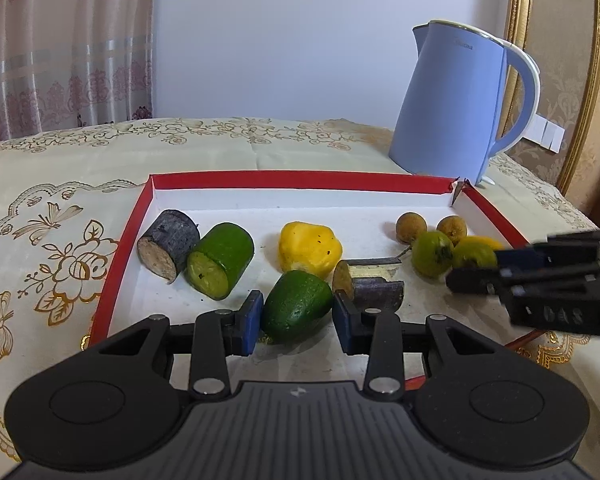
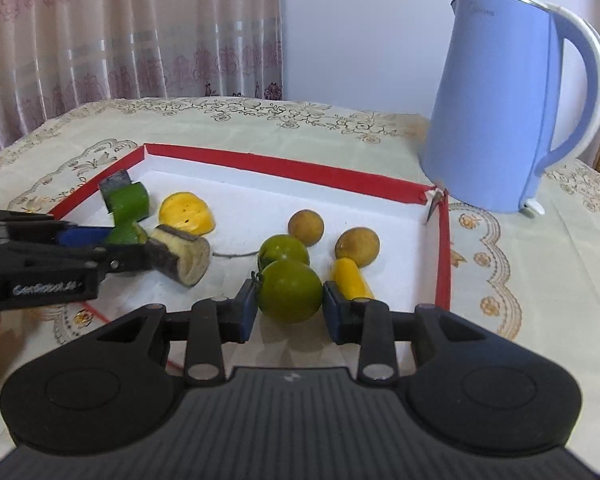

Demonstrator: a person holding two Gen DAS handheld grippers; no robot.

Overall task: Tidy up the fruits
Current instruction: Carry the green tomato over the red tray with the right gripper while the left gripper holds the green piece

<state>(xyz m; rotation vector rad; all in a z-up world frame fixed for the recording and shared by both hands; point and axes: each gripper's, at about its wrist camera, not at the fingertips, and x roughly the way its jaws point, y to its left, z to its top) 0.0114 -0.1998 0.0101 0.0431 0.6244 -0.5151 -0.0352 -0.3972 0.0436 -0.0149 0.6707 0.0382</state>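
A white tray with a red rim (image 1: 300,180) holds cut vegetables and small fruits. My left gripper (image 1: 298,320) is shut on a green cucumber piece (image 1: 296,306) at the tray's near side. Beside it lie an eggplant piece (image 1: 374,286), a yellow pepper piece (image 1: 308,248), another cucumber piece (image 1: 220,262) and a dark eggplant piece (image 1: 168,244). My right gripper (image 2: 289,314) is shut on a round green fruit (image 2: 288,290) over the tray's near right part. Behind it sit a second green fruit (image 2: 282,248), two brown longans (image 2: 306,222) and a yellow piece (image 2: 352,278).
A light blue kettle (image 2: 500,112) stands on the patterned tablecloth (image 1: 60,208) just past the tray's far right corner. Each gripper shows in the other's view: the right gripper (image 1: 476,270) at the right, the left gripper (image 2: 116,248) at the left. A curtain hangs behind the table.
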